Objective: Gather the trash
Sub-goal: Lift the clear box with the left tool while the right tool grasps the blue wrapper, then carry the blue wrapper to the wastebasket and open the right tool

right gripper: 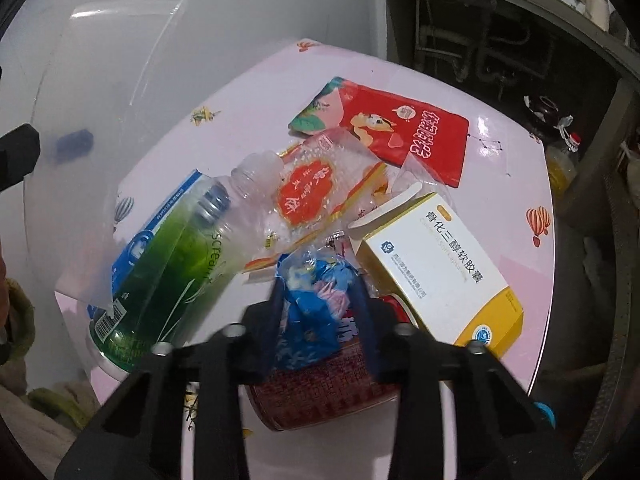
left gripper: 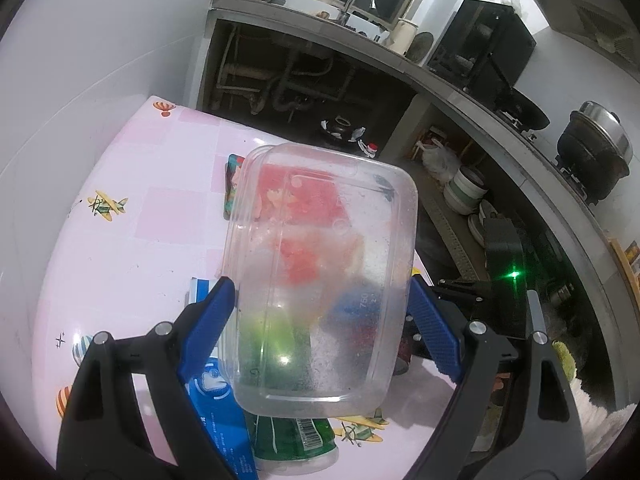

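My left gripper (left gripper: 322, 300) is shut on a clear plastic container (left gripper: 320, 264) and holds it above the pink table (left gripper: 132, 200). In the right wrist view that container (right gripper: 112, 80) hangs at the left. My right gripper (right gripper: 318, 284) is shut on a crumpled blue wrapper (right gripper: 316, 296) just above a red can (right gripper: 320, 396). On the table lie a green bottle (right gripper: 168, 268), a blue box (right gripper: 160, 216) under it, a red snack bag (right gripper: 400, 128), a clear wrapper with a red label (right gripper: 316, 192) and a white and yellow medicine box (right gripper: 436, 268).
The pink table's (right gripper: 500, 200) right edge drops off to the floor. A kitchen counter (left gripper: 460, 88) with sink, pots and stove runs behind, with open shelves of bowls (left gripper: 466, 192) below. A grey wall (left gripper: 100, 40) stands at the left.
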`<act>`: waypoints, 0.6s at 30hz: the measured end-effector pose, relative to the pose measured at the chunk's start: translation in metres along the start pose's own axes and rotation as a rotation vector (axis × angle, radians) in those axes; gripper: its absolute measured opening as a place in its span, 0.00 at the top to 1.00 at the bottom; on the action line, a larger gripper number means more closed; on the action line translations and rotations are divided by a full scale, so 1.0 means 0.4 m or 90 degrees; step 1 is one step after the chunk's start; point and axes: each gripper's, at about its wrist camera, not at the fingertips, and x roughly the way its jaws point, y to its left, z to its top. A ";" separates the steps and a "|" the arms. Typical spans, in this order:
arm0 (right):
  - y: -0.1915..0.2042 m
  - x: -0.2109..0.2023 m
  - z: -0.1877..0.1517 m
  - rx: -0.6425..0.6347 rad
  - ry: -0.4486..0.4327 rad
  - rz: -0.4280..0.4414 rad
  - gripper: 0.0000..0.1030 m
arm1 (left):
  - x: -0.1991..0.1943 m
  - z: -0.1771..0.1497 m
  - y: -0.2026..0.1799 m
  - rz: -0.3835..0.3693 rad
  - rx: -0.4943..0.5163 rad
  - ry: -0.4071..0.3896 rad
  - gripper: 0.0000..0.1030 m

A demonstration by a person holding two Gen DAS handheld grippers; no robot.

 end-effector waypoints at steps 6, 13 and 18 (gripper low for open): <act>-0.024 -0.018 -0.001 0.045 -0.019 0.019 0.89 | -0.004 -0.006 0.000 -0.008 0.001 -0.004 0.19; -0.066 -0.096 -0.017 0.125 -0.095 0.043 0.91 | -0.016 -0.001 -0.013 -0.012 0.013 -0.012 0.19; -0.120 -0.200 -0.067 0.199 -0.176 0.044 0.91 | -0.014 0.004 -0.058 -0.032 0.037 -0.007 0.19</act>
